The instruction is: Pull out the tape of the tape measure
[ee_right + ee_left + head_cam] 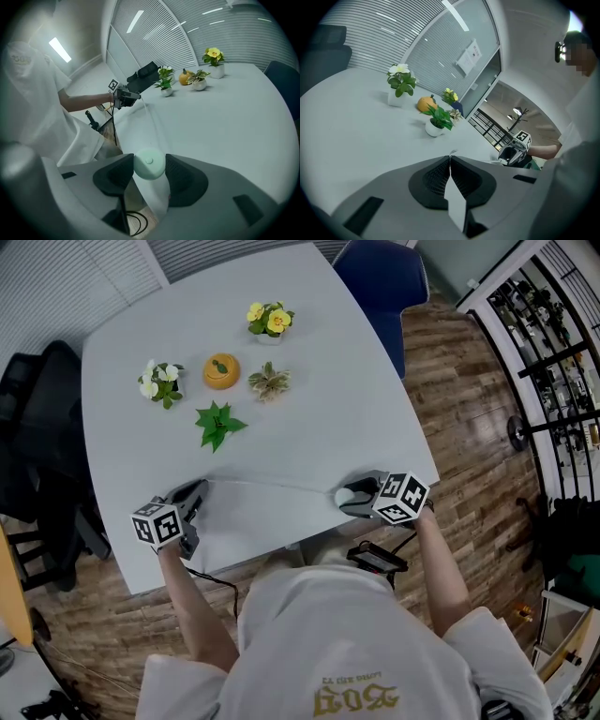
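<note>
A round pale-green tape measure (346, 495) sits between the pads of my right gripper (349, 496) near the white table's (319, 427) front edge; the jaws are shut on it (149, 164). A thin white tape (272, 486) runs left from it, just above the tabletop, to my left gripper (200, 487). That gripper is shut on the tape's end, whose tip (452, 153) pokes out past the closed jaws. The right gripper view shows the tape (146, 122) stretching away to the left gripper (125, 95). In the left gripper view the right gripper (512, 153) shows far off.
Farther back on the table stand a green plant (217, 423), a white-flowered pot (161, 381), an orange ornament (221, 371), a variegated plant (269, 381) and a yellow-flowered pot (269, 320). A blue chair (380, 277) is behind the table, a black chair (37, 427) at left.
</note>
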{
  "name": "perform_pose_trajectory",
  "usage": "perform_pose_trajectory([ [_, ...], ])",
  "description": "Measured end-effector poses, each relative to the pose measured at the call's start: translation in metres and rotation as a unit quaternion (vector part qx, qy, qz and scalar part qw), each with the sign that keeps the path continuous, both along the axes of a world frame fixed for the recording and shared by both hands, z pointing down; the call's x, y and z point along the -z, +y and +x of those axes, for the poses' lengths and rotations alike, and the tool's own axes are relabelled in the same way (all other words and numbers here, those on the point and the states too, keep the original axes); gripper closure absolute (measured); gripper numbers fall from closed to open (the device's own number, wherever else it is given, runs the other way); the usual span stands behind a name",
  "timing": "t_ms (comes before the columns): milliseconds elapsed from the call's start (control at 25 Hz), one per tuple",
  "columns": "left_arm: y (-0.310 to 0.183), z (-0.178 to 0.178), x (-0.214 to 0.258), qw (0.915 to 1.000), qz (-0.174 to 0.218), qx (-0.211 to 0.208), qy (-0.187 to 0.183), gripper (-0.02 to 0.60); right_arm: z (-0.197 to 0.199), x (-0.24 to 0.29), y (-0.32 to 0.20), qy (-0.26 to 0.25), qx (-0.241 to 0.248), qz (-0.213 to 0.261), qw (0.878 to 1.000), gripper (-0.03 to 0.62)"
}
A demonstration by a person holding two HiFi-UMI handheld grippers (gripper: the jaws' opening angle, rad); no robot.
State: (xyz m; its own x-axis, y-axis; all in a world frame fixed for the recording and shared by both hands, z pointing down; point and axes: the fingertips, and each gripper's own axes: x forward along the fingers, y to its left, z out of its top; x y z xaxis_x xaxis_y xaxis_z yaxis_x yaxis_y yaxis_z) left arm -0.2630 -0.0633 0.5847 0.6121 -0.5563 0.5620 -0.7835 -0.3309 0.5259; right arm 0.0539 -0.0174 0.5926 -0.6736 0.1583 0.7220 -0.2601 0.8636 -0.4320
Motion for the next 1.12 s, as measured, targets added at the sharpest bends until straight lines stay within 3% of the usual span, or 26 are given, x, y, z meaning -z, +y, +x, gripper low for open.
perform_pose_trajectory([
  [480,-0.003,0.012,-0.018,0.9989,-0.03,-0.017,-0.031,0.572,0.001,-0.008,-0.008,0.022,0.004,0.023,0.999,0.367],
  [1120,-0.01,0.013,-0.039,0.996,-0.06,-0.018,-0.064,0.571,-0.005,-0.027,-0.027,0.069,0.022,0.087,0.994,0.367],
])
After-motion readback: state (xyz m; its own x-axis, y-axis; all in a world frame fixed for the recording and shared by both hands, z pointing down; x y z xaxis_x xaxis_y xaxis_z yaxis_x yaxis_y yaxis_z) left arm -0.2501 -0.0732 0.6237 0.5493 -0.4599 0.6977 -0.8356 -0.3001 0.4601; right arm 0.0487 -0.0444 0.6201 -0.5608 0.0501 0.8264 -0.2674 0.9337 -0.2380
